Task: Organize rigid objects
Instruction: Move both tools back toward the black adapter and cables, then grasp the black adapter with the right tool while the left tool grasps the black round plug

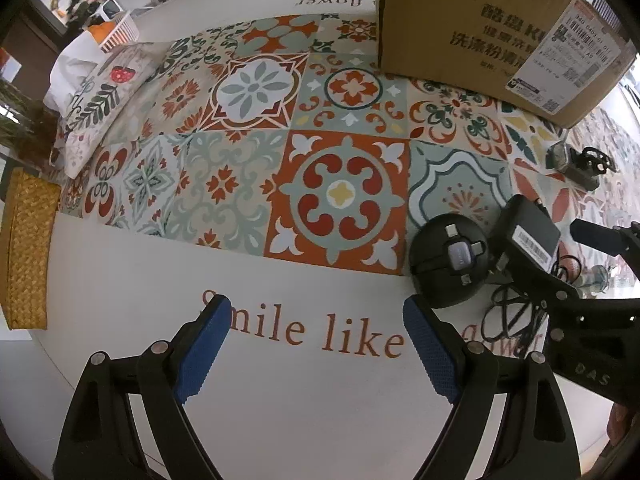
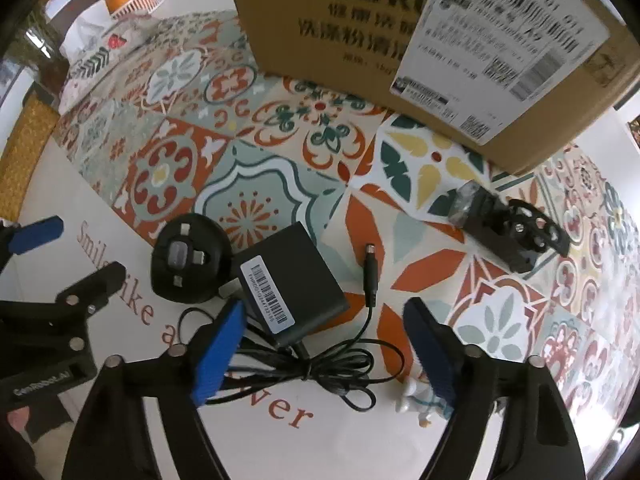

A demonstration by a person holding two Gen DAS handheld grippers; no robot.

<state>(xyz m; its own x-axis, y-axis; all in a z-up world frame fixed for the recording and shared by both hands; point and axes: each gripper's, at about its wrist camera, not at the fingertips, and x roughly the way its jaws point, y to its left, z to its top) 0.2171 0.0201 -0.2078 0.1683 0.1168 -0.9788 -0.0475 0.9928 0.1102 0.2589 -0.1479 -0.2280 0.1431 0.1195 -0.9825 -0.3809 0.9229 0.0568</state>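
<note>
A black power adapter with a barcode label lies on the patterned tablecloth, its thin black cable coiled in front of it. A round black disc with metal tabs lies just left of it. My right gripper is open, its blue pads straddling the cable just in front of the adapter. A small white figurine lies by the right finger. My left gripper is open and empty over the white cloth, left of the disc and adapter.
A big cardboard box stands at the back. A black perforated bracket part lies to the right in front of it. A woven mat, a cushion and a white basket sit at the left.
</note>
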